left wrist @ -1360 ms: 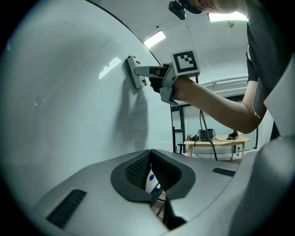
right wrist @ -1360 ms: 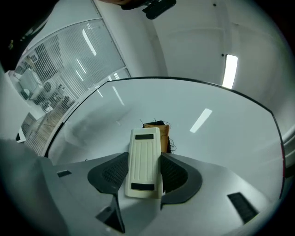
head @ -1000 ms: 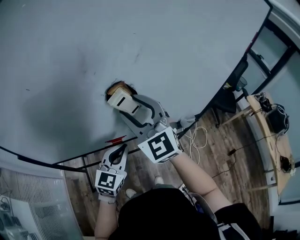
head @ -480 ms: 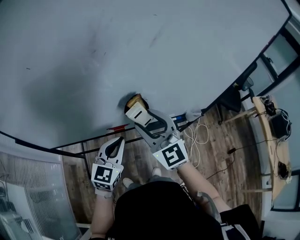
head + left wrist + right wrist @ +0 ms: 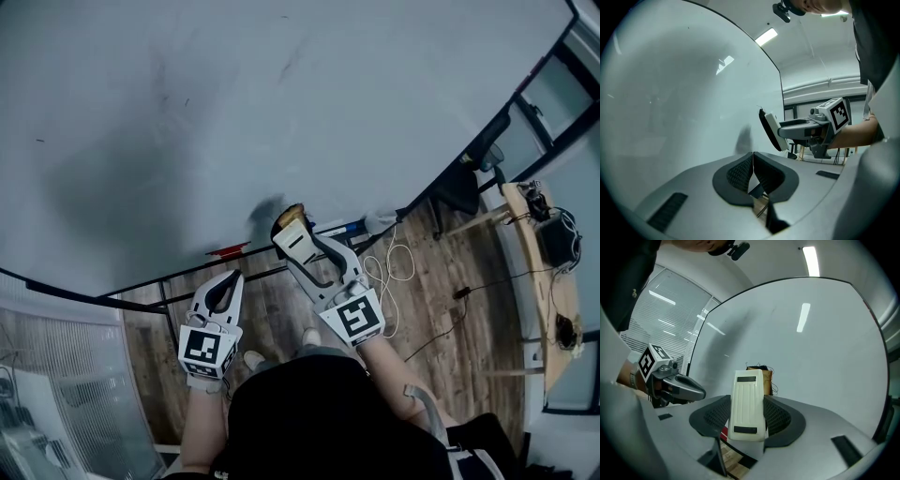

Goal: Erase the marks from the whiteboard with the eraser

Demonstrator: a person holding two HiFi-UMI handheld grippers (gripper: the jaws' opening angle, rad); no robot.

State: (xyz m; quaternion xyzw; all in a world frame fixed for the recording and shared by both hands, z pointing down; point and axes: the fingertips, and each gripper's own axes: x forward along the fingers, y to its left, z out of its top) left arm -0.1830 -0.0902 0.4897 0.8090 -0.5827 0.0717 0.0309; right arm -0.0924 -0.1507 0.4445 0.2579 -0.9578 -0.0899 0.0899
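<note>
The whiteboard [image 5: 281,112] fills most of the head view and carries a few faint dark marks [image 5: 291,61] near its top. My right gripper [image 5: 292,228] is shut on the eraser [image 5: 298,240], a white block with a tan felt end. The eraser sits by the board's lower edge; whether it touches the board I cannot tell. In the right gripper view the eraser [image 5: 748,401] stands between the pads, pointing at the board. My left gripper [image 5: 225,289] hangs below the board's edge, shut and holding nothing. The left gripper view shows its pads [image 5: 740,171] closed together.
A red marker [image 5: 228,250] and a blue marker [image 5: 352,227] lie on the ledge under the board. Below is wooden floor [image 5: 441,244] with white cables [image 5: 394,272], a black chair [image 5: 469,178] and a wooden desk [image 5: 539,253] at the right. Window blinds [image 5: 66,394] are at the lower left.
My right gripper has carried the eraser down and to the right across the board to its lower edge. The left gripper stayed shut below the board.
</note>
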